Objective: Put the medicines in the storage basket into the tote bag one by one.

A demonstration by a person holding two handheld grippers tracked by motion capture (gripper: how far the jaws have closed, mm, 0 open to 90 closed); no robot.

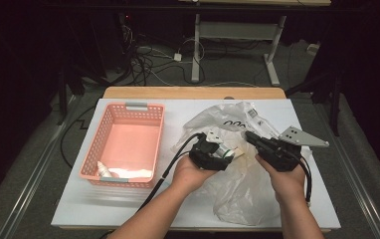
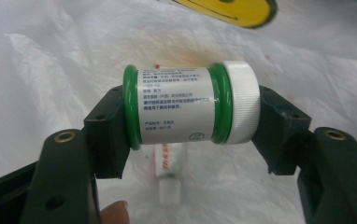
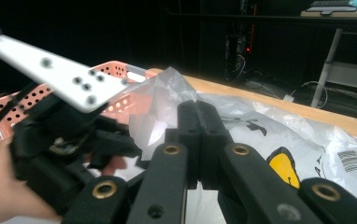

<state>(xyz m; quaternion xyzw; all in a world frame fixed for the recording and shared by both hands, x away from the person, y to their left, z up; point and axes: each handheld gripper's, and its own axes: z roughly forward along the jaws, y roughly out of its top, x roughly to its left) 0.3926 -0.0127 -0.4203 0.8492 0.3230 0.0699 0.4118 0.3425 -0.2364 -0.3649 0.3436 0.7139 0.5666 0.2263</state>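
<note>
Over the tabletop [image 1: 128, 209]:
Left tongs [image 2: 190, 105]: gripping a green-and-white bottle [image 2: 190, 102] sideways.
Right tongs [image 3: 197, 140]: clenched, pinching the plastic bag [image 3: 162, 98].
Pink basket [image 1: 106, 129]: sitting left.

Both forearms are bare, no sleeves. The left gripper [image 1: 226, 152] is a black block with a thick black cable looping off its back; its jaws are matt black bars with brass-ringed screw holes and blocky pads. The right gripper [image 1: 250, 135] is black too (same brass rings), with a cable and a grey three-cornered plate [image 1: 303, 136] on top, drilled with small holes.
</note>
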